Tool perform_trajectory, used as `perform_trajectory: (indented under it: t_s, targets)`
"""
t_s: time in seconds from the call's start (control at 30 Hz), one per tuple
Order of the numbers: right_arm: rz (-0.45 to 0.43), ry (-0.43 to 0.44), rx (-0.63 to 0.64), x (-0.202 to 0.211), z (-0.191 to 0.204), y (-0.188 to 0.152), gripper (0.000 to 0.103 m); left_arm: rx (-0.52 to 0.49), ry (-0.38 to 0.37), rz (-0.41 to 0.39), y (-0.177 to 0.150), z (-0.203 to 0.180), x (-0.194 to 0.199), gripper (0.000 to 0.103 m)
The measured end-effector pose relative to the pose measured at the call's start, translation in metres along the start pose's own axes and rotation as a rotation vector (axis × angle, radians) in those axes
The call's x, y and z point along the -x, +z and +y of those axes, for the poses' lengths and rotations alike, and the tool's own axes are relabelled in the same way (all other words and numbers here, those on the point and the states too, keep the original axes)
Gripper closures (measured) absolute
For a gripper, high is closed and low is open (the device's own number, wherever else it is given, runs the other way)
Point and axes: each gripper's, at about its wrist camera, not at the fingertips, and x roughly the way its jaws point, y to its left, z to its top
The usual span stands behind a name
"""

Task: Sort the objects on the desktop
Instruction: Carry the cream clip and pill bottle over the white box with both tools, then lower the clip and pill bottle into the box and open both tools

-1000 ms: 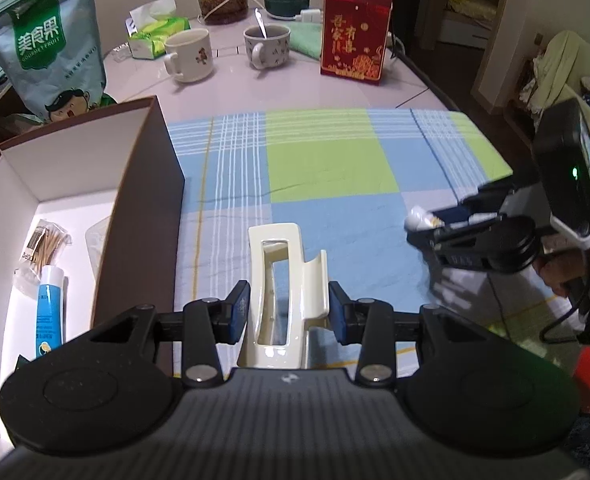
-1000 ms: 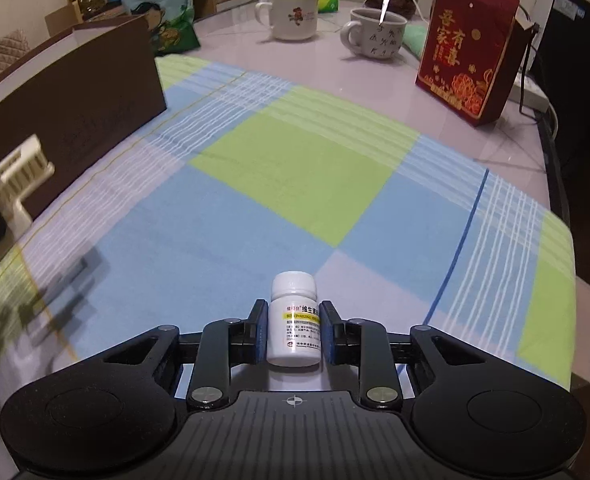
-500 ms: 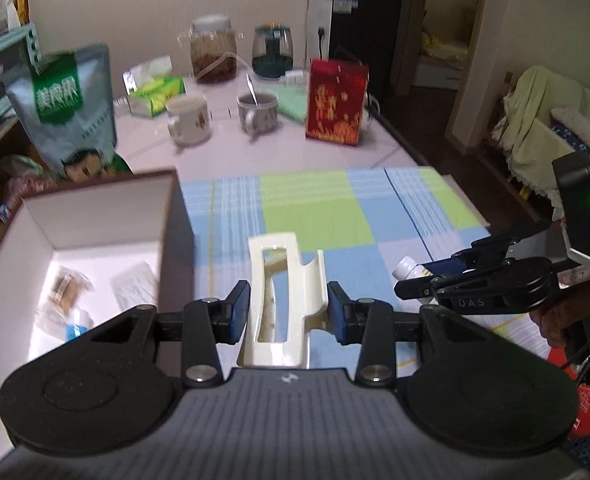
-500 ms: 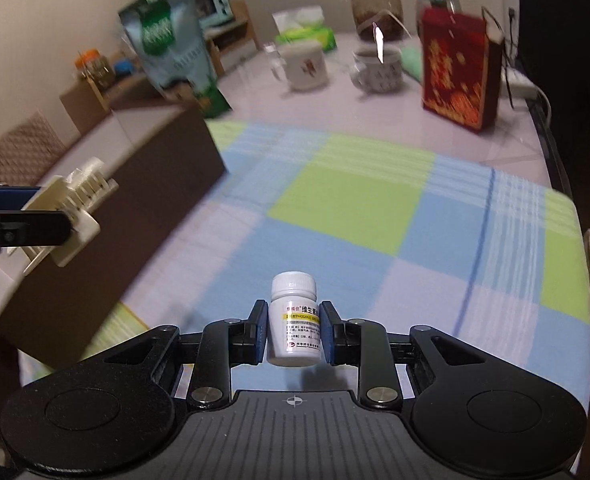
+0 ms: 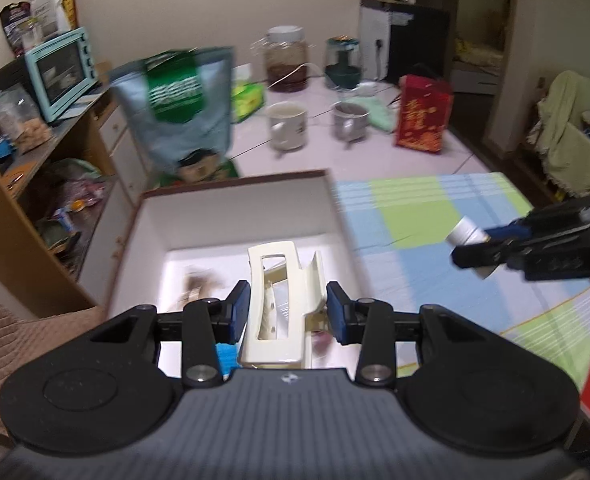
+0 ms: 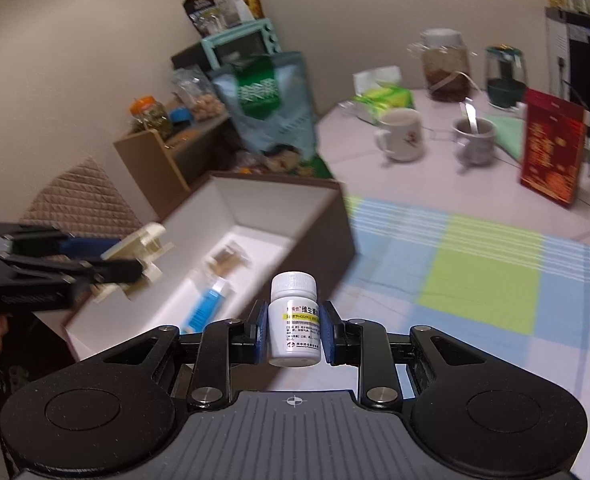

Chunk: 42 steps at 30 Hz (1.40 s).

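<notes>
Cluttered table at the back, mugs, jars and a red packet along its far edge, and a checked cloth [image 6: 483,280] spread over the near part. At the cloth's left edge stands the open cardboard box [image 5: 231,196], white inside, a blue tube [image 6: 207,306] and a small packet already lying on its floor. That looks like the sorting bin, which would explain both tools being raised rather than working on the cloth.

Left gripper [image 5: 289,312] is clenched on a cream hair claw clip [image 5: 281,300], pads pressing its two flanks, the clip standing lengthwise between the fingers and poking forward past their tips. It hangs over the box's open top, near the right wall, clear of the floor — placed for a drop, I'd say.

Right gripper [image 6: 293,330] is clamped on a white pill bottle [image 6: 293,320], upright, cap above the pads, label facing the camera. It hovers over the cloth just beside the box's near right corner, not yet above the opening. Looks like the clip is ahead in the queue, though the picture is blurred.
</notes>
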Motion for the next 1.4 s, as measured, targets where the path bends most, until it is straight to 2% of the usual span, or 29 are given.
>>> perform_trajectory:
  t_s: [0.2,0.43,0.7,0.87,1.17,1.23,1.27,1.4]
  targets:
    - [-0.002,0.02,0.019,-0.041,0.053,0.016,0.077,-0.012,0.01,0.079,-0.024,0.049,-0.025,0.067]
    - [0.078,-0.002,0.033,-0.101,0.086,0.019,0.077,0.018,0.013,0.153,-0.038,0.083,-0.066,0.067]
    - [0.16,-0.08,0.051,-0.146,0.087,0.022,0.077,0.024,0.001,0.213,-0.041,0.096,-0.101,0.067]
    - [0.187,-0.098,0.048,-0.162,0.085,0.026,0.077,-0.02,0.021,0.207,-0.037,0.094,-0.111,0.067]
    - [0.202,-0.118,0.025,-0.168,0.077,0.028,0.077,-0.091,0.03,0.205,-0.033,0.089,-0.119,0.067]
    - [0.203,-0.122,0.02,-0.168,0.076,0.026,0.077,-0.111,0.037,0.203,-0.035,0.088,-0.12,0.066]
    - [0.205,-0.124,0.018,-0.168,0.075,0.026,0.077,-0.123,0.037,0.203,-0.035,0.086,-0.12,0.061]
    - [0.208,-0.126,0.025,-0.167,0.077,0.024,0.077,-0.14,0.027,0.202,-0.037,0.084,-0.119,0.059]
